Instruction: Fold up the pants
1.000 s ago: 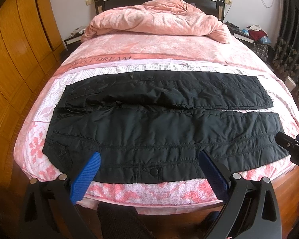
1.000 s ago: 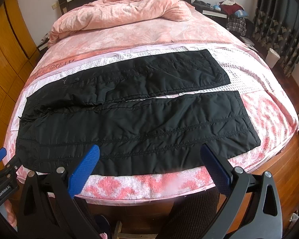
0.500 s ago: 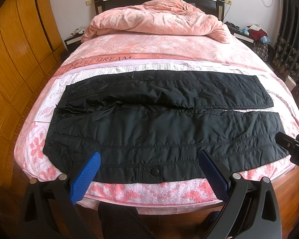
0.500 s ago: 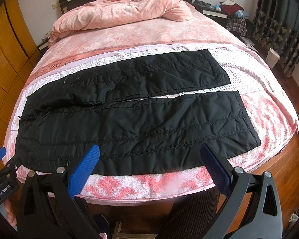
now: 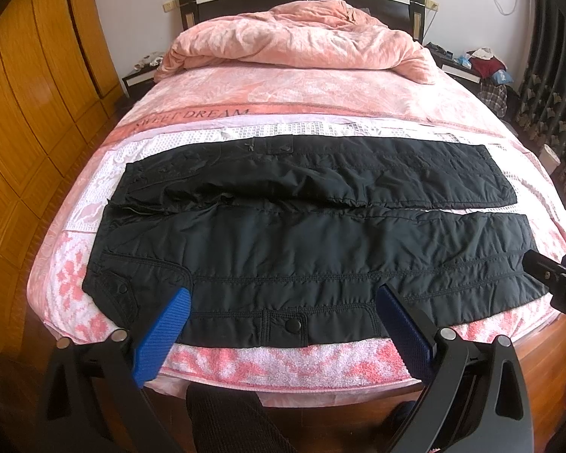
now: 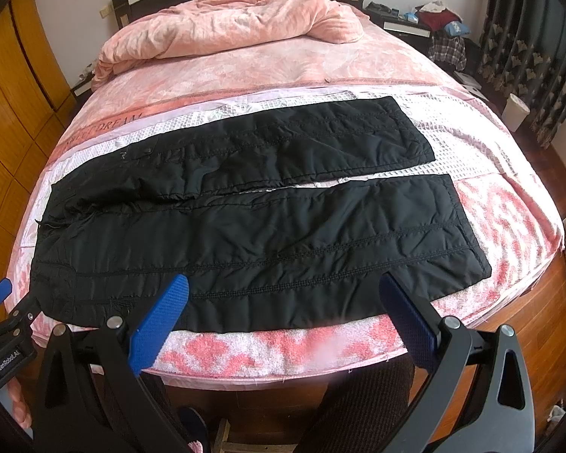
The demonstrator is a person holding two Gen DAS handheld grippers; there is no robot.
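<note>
Black quilted pants [image 5: 313, 234] lie spread flat across the foot of the bed, waist to the left, both legs running right, side by side. They also show in the right wrist view [image 6: 245, 226]. My left gripper [image 5: 283, 298] is open and empty, held above the near leg by the waist end. My right gripper [image 6: 283, 287] is open and empty, above the near leg's front edge toward the cuffs. Each gripper shows at the edge of the other's view.
A pink patterned bedcover [image 5: 283, 362] lies under the pants. A bunched pink duvet [image 5: 302, 41] sits by the headboard. Wooden wardrobes [image 5: 26, 113] stand left. Cluttered nightstand [image 5: 479, 64], curtains and a white bin [image 6: 515, 111] are right. My legs are at the bed's foot.
</note>
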